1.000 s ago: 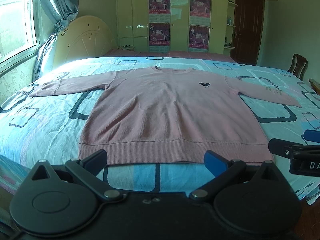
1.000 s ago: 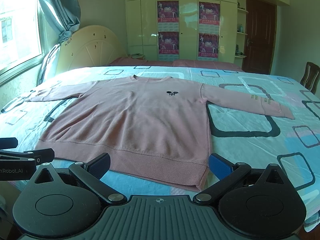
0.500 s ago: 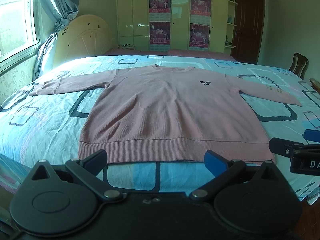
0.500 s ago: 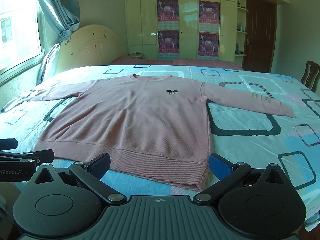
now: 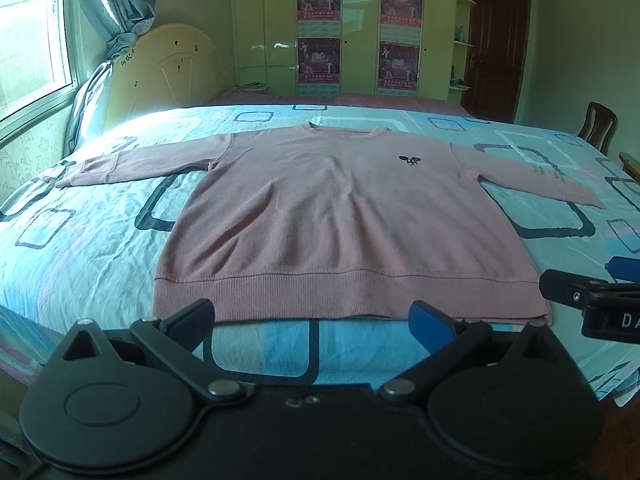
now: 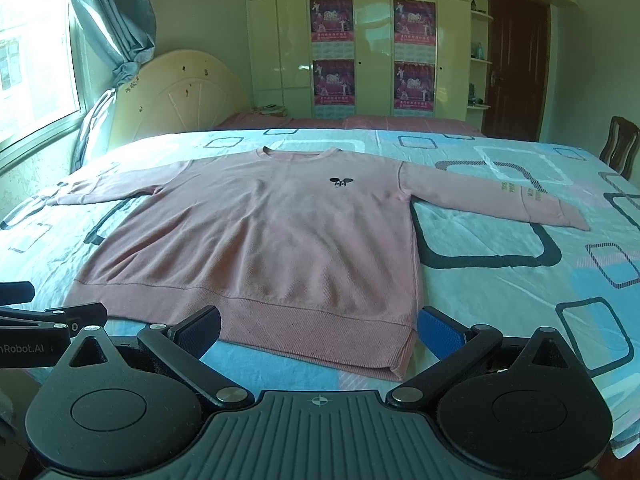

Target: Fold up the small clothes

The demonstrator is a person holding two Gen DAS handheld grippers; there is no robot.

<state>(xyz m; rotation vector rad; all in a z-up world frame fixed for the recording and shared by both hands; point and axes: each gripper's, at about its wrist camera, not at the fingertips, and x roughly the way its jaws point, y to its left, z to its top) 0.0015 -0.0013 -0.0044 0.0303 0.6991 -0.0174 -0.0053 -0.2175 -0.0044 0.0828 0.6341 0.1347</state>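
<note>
Almost nothing has shifted over the last second: both my grippers hang at the near edge of the bed (image 5: 80,248), perhaps a touch closer to the hem than before, and the cloth has not been touched. I take that to mean the folding has not started and I am only lining up.

Going left to right, the left sleeve (image 5: 140,162) reaches toward the bed's left edge. My left gripper (image 5: 312,318) has its jaws spread wide and holds nothing, poised just short of the hem's middle. The one pink sweater (image 5: 340,216) lies flat, face up, across the middle of the bed, collar toward the far edge. My right gripper (image 6: 318,326) is likewise spread and empty, facing the hem's right corner (image 6: 396,370). The right sleeve (image 6: 492,200) stretches toward the bed's right edge.

The count: one sweater, two sleeves, two grippers, one bed, four posters (image 6: 332,20) on the wardrobe, one chair (image 6: 618,146).
</note>
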